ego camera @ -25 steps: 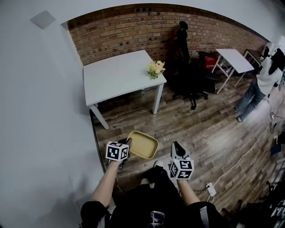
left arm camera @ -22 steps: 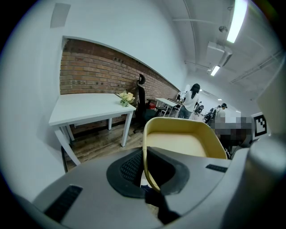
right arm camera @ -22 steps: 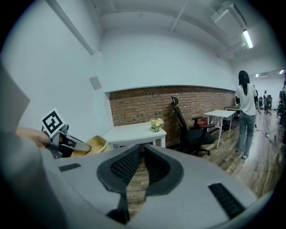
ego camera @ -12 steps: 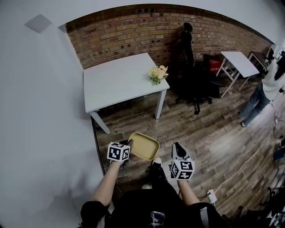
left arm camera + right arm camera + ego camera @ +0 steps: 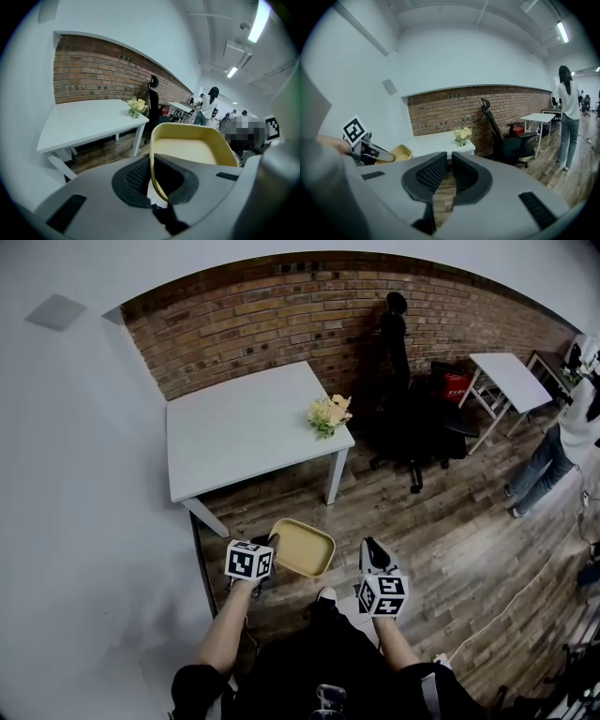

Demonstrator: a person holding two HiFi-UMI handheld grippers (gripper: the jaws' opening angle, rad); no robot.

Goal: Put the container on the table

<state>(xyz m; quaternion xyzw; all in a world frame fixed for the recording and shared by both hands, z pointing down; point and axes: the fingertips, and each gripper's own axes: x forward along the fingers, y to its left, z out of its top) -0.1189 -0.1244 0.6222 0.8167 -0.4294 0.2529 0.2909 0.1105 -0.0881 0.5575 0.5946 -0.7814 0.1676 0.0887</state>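
**Carry the container level to the table**

The left gripper point(image 5: 270, 545) pinches the container point(image 5: 302, 547) by its near rim, in the air short of the table point(image 5: 234, 427). The right gripper point(image 5: 373, 557) is closed and empty. The container should travel level and land on bare top, clear of the flowers point(image 5: 329, 413) at the table's right corner.

Far wall: brick wall point(image 5: 309, 310). Left: white wall point(image 5: 84, 502). Floor point(image 5: 469, 521): dark wood planks. Table point(image 5: 244, 423), white, stands against the brick, with flowers point(image 5: 328, 413) at its right corner. Black office chair point(image 5: 412, 409) just beside it. Second table point(image 5: 506, 381) farther right. Ceiling: strip light point(image 5: 258, 21).
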